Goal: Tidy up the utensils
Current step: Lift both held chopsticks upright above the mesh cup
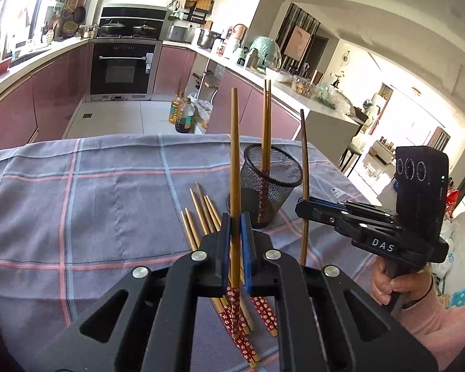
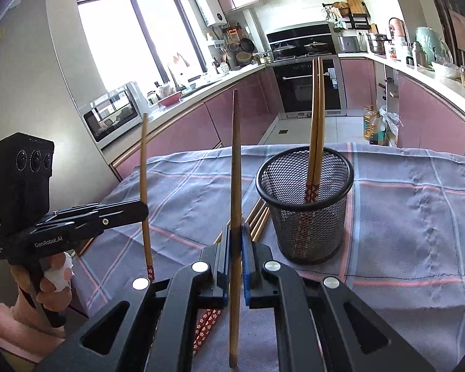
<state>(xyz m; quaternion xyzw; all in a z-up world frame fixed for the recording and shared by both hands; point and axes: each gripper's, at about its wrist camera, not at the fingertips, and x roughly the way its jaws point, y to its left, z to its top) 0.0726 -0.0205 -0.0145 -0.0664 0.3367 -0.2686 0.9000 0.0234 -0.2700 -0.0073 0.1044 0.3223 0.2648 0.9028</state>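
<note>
A black mesh cup point(image 1: 271, 183) stands on the checked cloth and holds two chopsticks point(image 1: 266, 130); it also shows in the right wrist view point(image 2: 307, 204). My left gripper point(image 1: 235, 226) is shut on one upright chopstick point(image 1: 235, 155), left of the cup. My right gripper point(image 2: 235, 235) is shut on another upright chopstick point(image 2: 235, 167), near the cup's left side; it shows in the left wrist view point(image 1: 307, 206) to the cup's right. Several loose chopsticks point(image 1: 201, 214) with red patterned ends lie on the cloth under my left gripper.
The table is covered by a grey-blue cloth with pink lines point(image 1: 93, 201). Kitchen counters, an oven point(image 1: 121, 68) and oil bottles point(image 1: 181, 114) on the floor lie beyond the table's far edge.
</note>
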